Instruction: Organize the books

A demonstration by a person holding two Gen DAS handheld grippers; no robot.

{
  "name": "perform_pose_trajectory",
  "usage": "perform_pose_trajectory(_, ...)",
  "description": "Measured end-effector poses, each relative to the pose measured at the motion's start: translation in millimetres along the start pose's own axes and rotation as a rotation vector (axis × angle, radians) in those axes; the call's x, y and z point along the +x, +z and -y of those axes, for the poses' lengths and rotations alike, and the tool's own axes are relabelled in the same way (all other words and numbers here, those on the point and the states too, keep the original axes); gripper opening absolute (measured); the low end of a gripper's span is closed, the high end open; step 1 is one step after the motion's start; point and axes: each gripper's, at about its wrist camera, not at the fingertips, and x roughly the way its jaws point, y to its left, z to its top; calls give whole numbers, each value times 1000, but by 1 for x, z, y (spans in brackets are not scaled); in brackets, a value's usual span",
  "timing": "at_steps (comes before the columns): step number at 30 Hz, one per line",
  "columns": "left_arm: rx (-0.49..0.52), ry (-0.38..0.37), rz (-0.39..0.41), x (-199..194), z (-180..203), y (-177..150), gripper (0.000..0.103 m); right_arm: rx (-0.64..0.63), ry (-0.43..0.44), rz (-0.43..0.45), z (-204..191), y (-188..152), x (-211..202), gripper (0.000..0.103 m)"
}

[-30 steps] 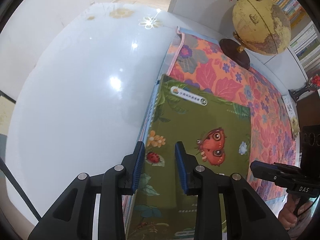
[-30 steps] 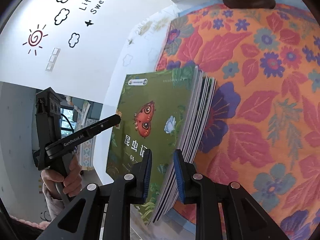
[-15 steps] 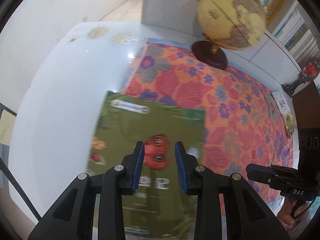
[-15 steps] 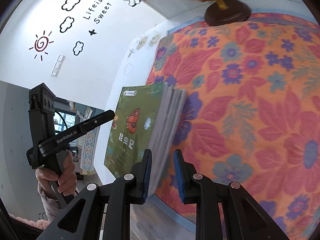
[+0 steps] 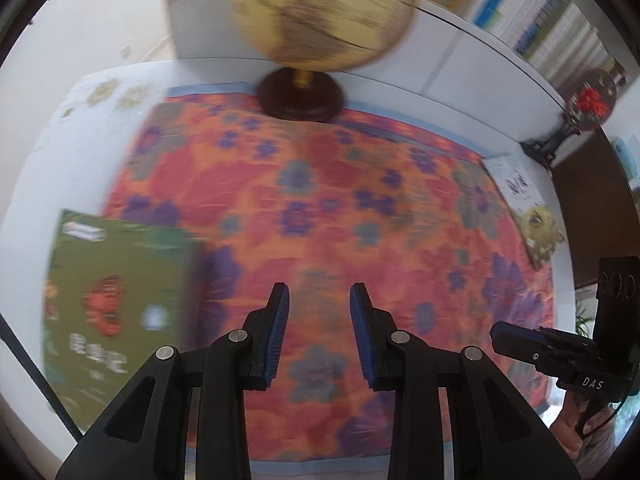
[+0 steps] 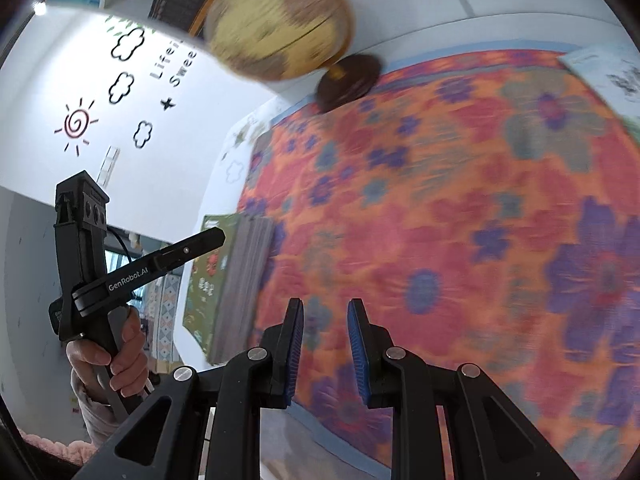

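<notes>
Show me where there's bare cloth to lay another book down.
Free: the middle of the floral cloth, between the green book stack at left and the white book at right. Crowded at the far edge, where the globe base sits.

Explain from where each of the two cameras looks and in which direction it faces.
Left wrist: sits on the left gripper, faces forward over the floral cloth toward the globe; its open jaws show, also the right gripper.
Right wrist: sits on the right gripper, faces across the cloth toward the globe; its open jaws show, also the left gripper and hand.
Shared: globe, cloth, green book stack.
</notes>
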Motion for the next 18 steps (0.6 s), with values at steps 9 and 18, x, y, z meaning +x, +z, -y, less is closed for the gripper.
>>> perform_pose_trajectory(9,69,-63,-45,40,98,10,29,59,-64,53,68,-4,-62,22)
perform_pose_trajectory(18,76,-95,-85,80,156,19,29,33,-265,108,115,-3,-98,22)
